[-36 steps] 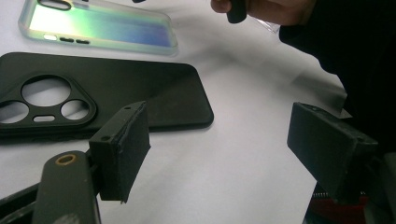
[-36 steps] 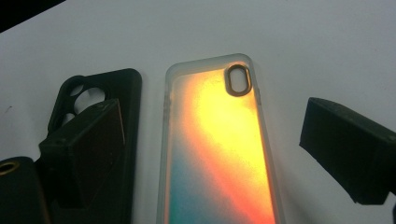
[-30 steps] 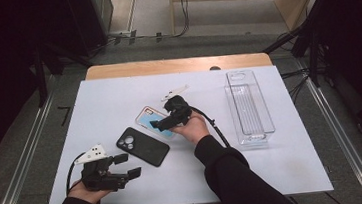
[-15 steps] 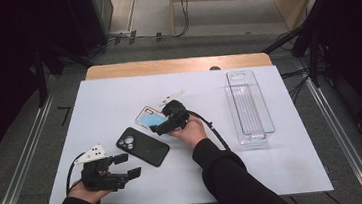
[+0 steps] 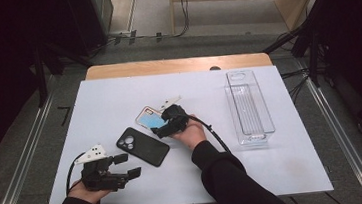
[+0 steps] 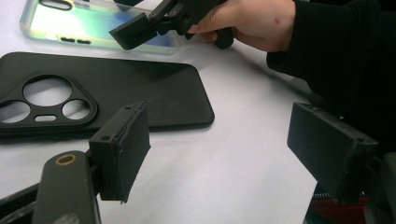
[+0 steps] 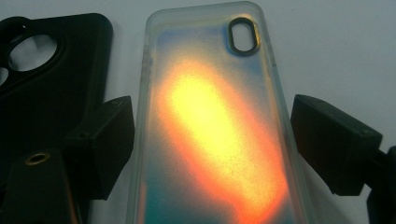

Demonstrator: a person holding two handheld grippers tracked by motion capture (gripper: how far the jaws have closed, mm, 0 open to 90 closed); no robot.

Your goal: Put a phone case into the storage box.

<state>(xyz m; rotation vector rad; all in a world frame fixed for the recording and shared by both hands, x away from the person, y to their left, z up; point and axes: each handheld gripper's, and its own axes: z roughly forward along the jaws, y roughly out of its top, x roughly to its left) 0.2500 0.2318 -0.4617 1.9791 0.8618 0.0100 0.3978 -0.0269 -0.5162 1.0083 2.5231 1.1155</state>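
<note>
Eyes on the translucent phone case: clear, rounded rim, an oval camera cut-out near one corner, and a shimmering back that runs from blue-green to a hot orange-yellow glow in the right gripper view. It lies flat around the middle of the white worktop, a little toward the far edge, just beside a black phone case that sits nearer the front edge.

The right gripper is down low over the shimmering case. The hand is wrapped round its body and the forearm in a black sleeve comes in from the front edge. Its jaws have just been closing. In the right gripper view they stand parted on either side of the case's long edges, with the case between them and no clear squeeze on it.

The left gripper rests by the front left corner, released, its jaws spread wide with bare worktop between them. A clear tray stands toward the right edge.
</note>
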